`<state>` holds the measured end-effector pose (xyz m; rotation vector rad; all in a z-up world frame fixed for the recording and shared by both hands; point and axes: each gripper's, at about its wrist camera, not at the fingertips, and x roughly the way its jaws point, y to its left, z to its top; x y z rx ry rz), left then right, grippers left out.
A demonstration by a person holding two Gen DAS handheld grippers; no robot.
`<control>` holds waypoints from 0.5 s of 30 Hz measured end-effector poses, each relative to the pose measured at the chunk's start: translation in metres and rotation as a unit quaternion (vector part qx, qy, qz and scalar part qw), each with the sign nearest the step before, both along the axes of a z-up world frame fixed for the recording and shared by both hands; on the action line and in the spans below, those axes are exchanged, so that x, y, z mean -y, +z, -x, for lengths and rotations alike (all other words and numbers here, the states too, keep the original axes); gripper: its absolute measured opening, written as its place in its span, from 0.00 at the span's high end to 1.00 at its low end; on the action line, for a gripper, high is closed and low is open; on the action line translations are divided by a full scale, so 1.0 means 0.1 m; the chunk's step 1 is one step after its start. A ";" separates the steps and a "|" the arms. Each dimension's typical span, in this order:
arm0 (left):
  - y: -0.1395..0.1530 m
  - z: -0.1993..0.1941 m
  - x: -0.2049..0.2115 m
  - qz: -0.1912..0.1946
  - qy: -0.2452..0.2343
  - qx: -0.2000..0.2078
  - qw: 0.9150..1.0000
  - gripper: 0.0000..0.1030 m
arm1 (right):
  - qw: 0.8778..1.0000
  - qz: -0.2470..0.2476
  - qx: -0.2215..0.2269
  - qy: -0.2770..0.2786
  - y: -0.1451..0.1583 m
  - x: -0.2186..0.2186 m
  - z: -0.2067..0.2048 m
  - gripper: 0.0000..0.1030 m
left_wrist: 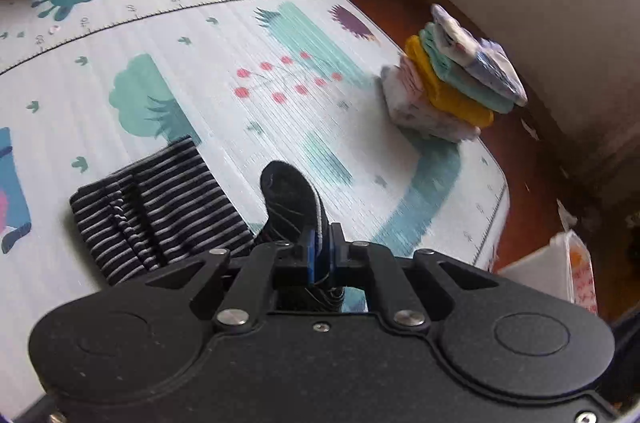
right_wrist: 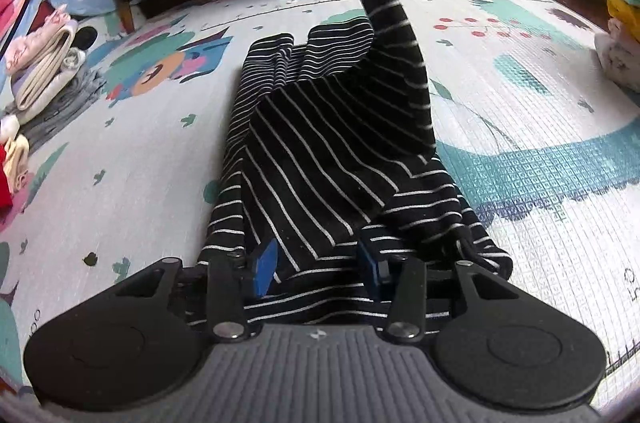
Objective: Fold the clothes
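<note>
Garment: the striped garment [right_wrist: 320, 143] lies on the play mat [right_wrist: 140, 163], its long axis running from your right gripper toward the mat's far edge. One strip of it rises off the mat and leaves the right wrist view at the top.
Left gripper: your left gripper [left_wrist: 320, 247] is closed tight on a dark fold of the striped cloth, with the blue pads pressed together around it. That pinched piece is lifted clear of the mat, and the rest of the garment lies low and to the left in the left wrist view.
Right gripper: your right gripper [right_wrist: 316, 267] is spread wide with cloth between its blue pads; the pads do not press it, so it holds nothing firmly.
Key relation: the near end of the garment sits right at your right gripper, while the raised strip belongs to your left. A fold would likely run along the long axis, carrying the raised part over the flat part.
Risk: if the right gripper does not pin the near end, the cloth may drag.
Folded stack: the stack of folded clothes [left_wrist: 452, 79] stands near the mat's right edge, well apart from the garment.
</note>
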<state>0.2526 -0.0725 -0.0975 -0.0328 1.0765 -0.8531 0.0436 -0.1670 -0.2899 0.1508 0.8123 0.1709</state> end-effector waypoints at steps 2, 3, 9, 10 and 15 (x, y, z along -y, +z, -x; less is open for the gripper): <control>0.06 0.08 0.04 0.016 -0.030 0.000 0.999 0.96 | 1.000 0.000 -0.002 -0.003 0.00 -0.01 0.01 0.56; 0.10 0.12 0.07 0.024 -0.046 0.001 0.999 0.96 | 1.000 0.000 -0.003 -0.005 0.00 -0.01 0.01 0.55; 0.37 0.23 0.07 0.063 -0.094 0.023 0.993 0.96 | 1.000 -0.015 -0.001 -0.001 0.00 -0.01 0.03 0.52; 0.39 0.22 0.05 0.065 -0.096 0.024 0.993 0.96 | 1.000 -0.019 -0.001 0.003 0.00 -0.01 0.03 0.52; 0.40 0.15 -0.06 0.056 -0.110 0.031 0.992 0.96 | 1.000 -0.017 0.000 0.021 0.01 -0.04 0.03 0.82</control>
